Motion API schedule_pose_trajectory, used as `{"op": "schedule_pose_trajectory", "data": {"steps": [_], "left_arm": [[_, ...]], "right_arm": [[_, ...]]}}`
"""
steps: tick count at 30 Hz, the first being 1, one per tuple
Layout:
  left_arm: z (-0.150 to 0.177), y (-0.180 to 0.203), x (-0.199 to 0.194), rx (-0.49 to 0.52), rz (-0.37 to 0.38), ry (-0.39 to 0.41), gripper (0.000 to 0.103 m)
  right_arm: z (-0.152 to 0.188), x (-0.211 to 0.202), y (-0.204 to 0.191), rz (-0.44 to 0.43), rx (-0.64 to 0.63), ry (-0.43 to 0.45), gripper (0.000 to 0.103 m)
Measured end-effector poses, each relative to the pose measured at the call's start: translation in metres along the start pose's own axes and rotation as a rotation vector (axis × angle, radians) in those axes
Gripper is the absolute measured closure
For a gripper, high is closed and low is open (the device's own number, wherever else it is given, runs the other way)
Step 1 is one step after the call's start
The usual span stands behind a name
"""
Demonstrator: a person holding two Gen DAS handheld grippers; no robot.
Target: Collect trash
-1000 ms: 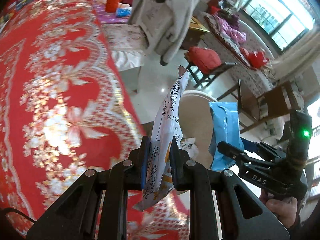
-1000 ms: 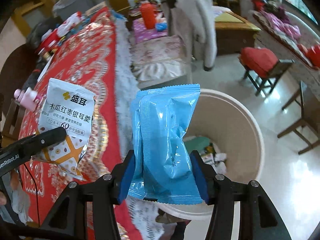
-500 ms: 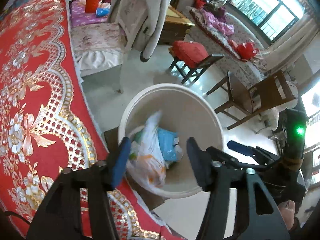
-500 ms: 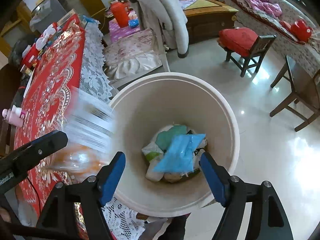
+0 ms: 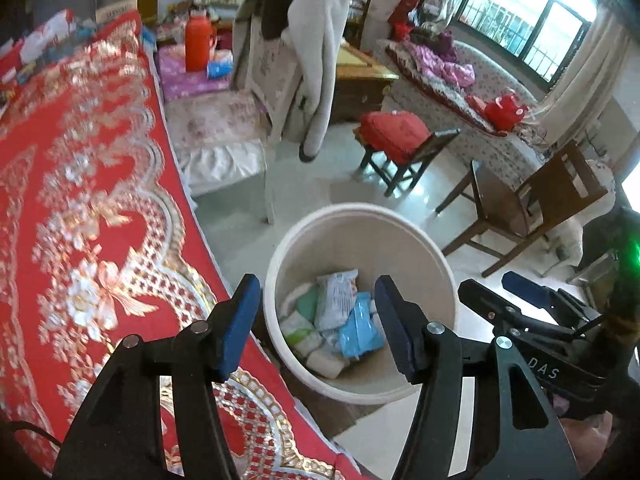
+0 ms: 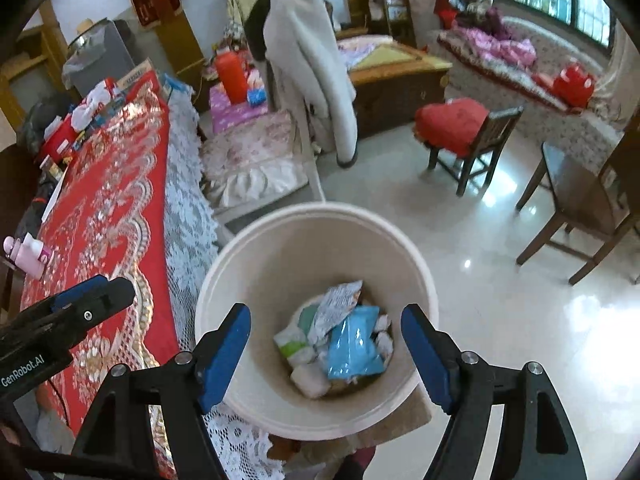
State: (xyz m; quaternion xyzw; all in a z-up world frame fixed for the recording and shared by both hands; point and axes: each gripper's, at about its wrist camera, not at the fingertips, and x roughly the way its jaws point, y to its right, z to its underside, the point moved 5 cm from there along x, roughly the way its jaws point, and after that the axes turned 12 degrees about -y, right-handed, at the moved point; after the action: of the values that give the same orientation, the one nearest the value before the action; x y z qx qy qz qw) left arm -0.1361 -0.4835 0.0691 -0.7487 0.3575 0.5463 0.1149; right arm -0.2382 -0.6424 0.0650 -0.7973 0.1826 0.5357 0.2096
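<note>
A cream round trash bin [image 5: 436, 256] stands on the floor beside the table; it also shows in the right wrist view [image 6: 280, 240]. Inside lie a blue wrapper [image 5: 358, 330] [image 6: 352, 344], a white and orange snack bag [image 5: 334, 300] [image 6: 336, 306] and other wrappers. My left gripper [image 5: 318, 324] is open and empty above the bin's near rim. My right gripper [image 6: 326, 354] is open and empty over the bin. The right gripper also shows at the right of the left wrist view [image 5: 504, 294].
The table with a red and gold cloth [image 5: 80, 200] and lace edge [image 6: 188, 216] lies left of the bin. A chair with a white coat [image 5: 316, 52], a stool with a red cushion [image 5: 396, 136] and a wooden chair [image 5: 548, 196] stand beyond. Clutter sits at the table's far end [image 6: 88, 112].
Both grippers opened over the bin. The white snack bag fell from the left gripper and the blue wrapper from the right, and both now lie in the bin.
</note>
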Motion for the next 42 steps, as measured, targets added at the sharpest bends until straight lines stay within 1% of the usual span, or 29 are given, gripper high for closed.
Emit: {"op": "schedule_pose_trajectory", "data": {"steps": [5,9,13,16,20,28,42], "left_arm": [[-0.003,-0.002,-0.018,0.004,0.009,0.047,0.045],[-0.001,-0.003,-0.029,0.021,-0.014,0.080,0.045],[0.000,-0.003,-0.039,0.030,-0.019,0.116,0.045],[0.000,-0.002,-0.048,0.039,-0.040,0.156,0.045],[-0.001,-0.006,-0.056,0.039,-0.056,0.190,0.045],[-0.002,-0.017,-0.060,0.028,-0.073,0.206,0.045],[-0.001,-0.019,-0.060,0.028,-0.079,0.211,0.045]], "right_arm": [[-0.004,-0.021,-0.008,0.015,-0.006,0.072,0.028],[-0.006,-0.035,-0.015,0.024,-0.012,0.121,0.028],[-0.008,-0.046,-0.021,0.030,-0.015,0.154,0.028],[-0.008,-0.053,-0.025,0.039,-0.019,0.180,0.028],[-0.009,-0.056,-0.030,0.052,-0.019,0.201,0.028],[-0.009,-0.061,-0.034,0.052,-0.021,0.220,0.028],[-0.013,-0.065,-0.038,0.046,-0.027,0.229,0.027]]}}
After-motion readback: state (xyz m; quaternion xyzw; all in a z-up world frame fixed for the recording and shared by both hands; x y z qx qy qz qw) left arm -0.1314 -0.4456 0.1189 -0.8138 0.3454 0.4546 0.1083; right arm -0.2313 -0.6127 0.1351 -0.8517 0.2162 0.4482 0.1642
